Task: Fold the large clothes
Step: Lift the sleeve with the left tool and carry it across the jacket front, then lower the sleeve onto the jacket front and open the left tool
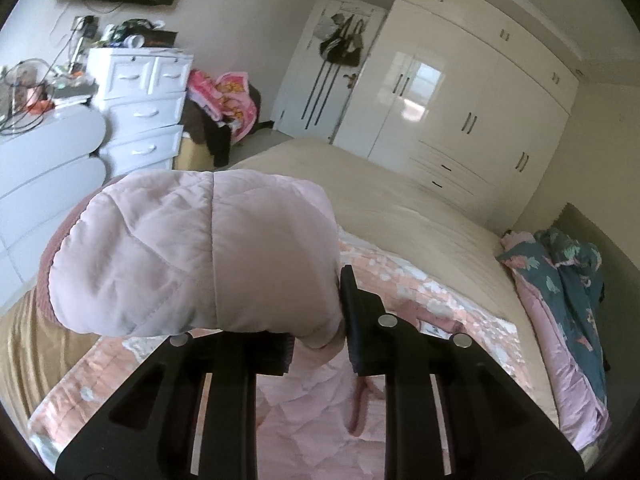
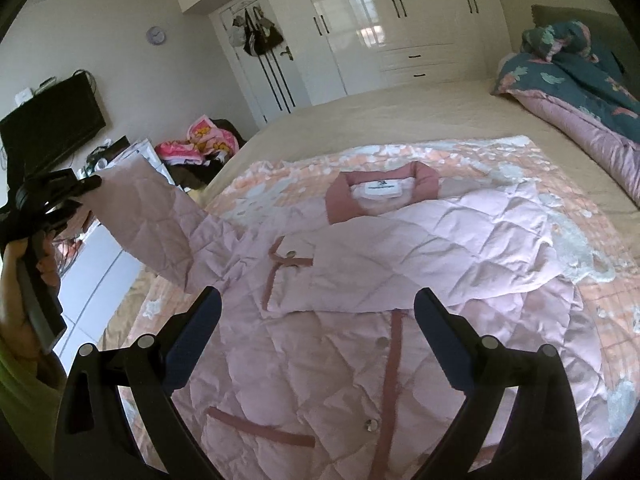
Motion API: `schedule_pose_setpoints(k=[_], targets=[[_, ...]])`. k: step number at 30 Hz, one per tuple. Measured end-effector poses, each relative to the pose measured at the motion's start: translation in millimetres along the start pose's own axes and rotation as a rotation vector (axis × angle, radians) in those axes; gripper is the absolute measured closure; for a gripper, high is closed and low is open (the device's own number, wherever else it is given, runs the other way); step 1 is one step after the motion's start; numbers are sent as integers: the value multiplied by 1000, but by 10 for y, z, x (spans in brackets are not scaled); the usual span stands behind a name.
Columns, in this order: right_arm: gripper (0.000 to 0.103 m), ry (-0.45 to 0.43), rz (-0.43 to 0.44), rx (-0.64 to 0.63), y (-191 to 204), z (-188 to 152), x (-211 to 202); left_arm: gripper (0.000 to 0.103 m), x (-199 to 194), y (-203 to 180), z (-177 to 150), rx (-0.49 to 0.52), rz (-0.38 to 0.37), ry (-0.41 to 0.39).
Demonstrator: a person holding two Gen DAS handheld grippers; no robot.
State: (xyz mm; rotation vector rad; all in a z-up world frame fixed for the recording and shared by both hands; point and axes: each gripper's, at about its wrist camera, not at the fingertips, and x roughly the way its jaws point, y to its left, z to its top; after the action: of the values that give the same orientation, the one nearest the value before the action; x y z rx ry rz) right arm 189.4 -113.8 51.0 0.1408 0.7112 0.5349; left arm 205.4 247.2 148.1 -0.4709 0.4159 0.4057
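Note:
A pale pink quilted jacket (image 2: 360, 264) with darker pink collar and trim lies face up on the bed. Its right-hand sleeve is folded across the chest. My left gripper (image 1: 316, 344) is shut on the cuff end of the other sleeve (image 1: 192, 252) and holds it up off the bed's left side. It also shows at the left of the right wrist view (image 2: 86, 186), with the sleeve (image 2: 160, 224) stretched from it to the jacket. My right gripper (image 2: 318, 344) is open and empty, above the jacket's lower front.
The jacket lies on a peach patterned quilt (image 2: 540, 160) over a beige bed (image 2: 400, 108). A teal and pink duvet (image 2: 580, 80) is bunched at the headboard. White drawers (image 1: 140, 112), a clothes pile (image 1: 224, 100) and wardrobes (image 1: 460, 100) stand beyond the bed.

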Motion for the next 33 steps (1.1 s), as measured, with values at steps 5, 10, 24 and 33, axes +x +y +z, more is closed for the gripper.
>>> schedule_pose_setpoints(k=[5,10,24,33], targets=[[6,-3,8,44,-170,-1,-82,91,13,-267,-39,40,-11,-7],[6,-15,-6,80,-342,15,-162,91,80,-553,-110,82,-30,3],[5,-40,-62,218,-1090,-34,-299,90,279,-1289,-454,236,-101,36],[5,-51,-97,295,-1549,-101,-359,90,454,-1710,-742,313,-128,67]])
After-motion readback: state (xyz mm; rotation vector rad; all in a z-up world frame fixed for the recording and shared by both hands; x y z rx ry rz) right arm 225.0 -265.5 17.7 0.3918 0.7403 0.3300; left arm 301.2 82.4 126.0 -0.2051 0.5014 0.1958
